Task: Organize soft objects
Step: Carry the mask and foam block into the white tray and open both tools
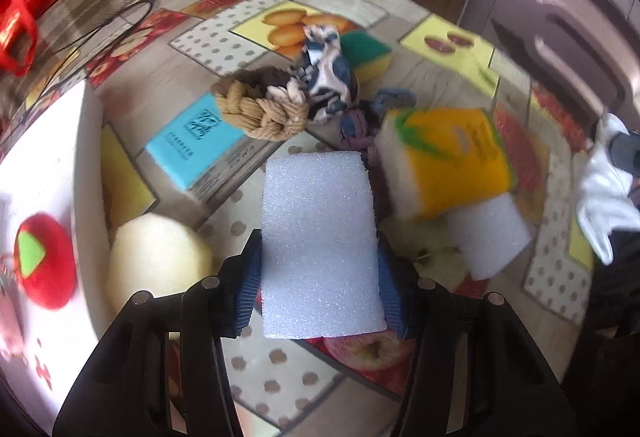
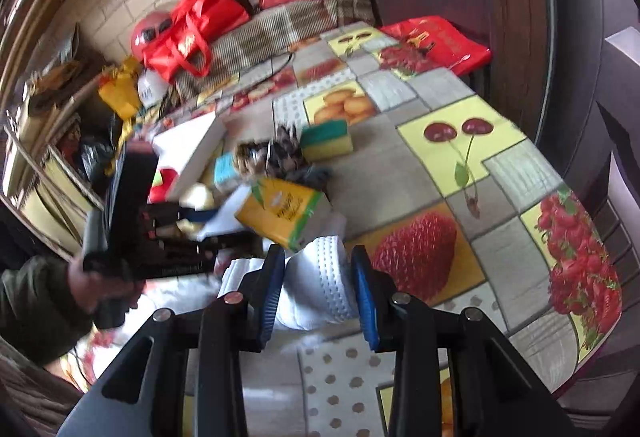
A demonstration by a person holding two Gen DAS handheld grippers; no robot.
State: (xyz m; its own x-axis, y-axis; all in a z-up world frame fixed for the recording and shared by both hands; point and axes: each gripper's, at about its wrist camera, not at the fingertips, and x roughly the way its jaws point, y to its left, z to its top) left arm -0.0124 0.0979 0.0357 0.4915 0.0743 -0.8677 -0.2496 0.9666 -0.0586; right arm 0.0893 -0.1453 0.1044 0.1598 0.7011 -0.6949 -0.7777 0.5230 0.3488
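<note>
Left wrist view: the left gripper has its blue pads pressed against the two long sides of a white foam block, which stands up between them above the fruit-print tablecloth. Taking that block as the landmark, a white box rises close on its left, holding a pale yellow ball and a red plush fruit. Beyond the block lie a blue card, a tan braided rope ring, a blue-and-white cloth knot and a green-topped sponge. To its right a yellow packet leans over a second foam piece. Open cloth shows only below the block, toward the camera.

Right wrist view: the right gripper pinches a bunched white cloth (dotted on one fold) just above the table. The foam block sits up and left of it in the left gripper, a hand in a dark sleeve wrapped round the handle. The table's rounded edge curves along the right, with broad bare cloth between it and the clutter.
</note>
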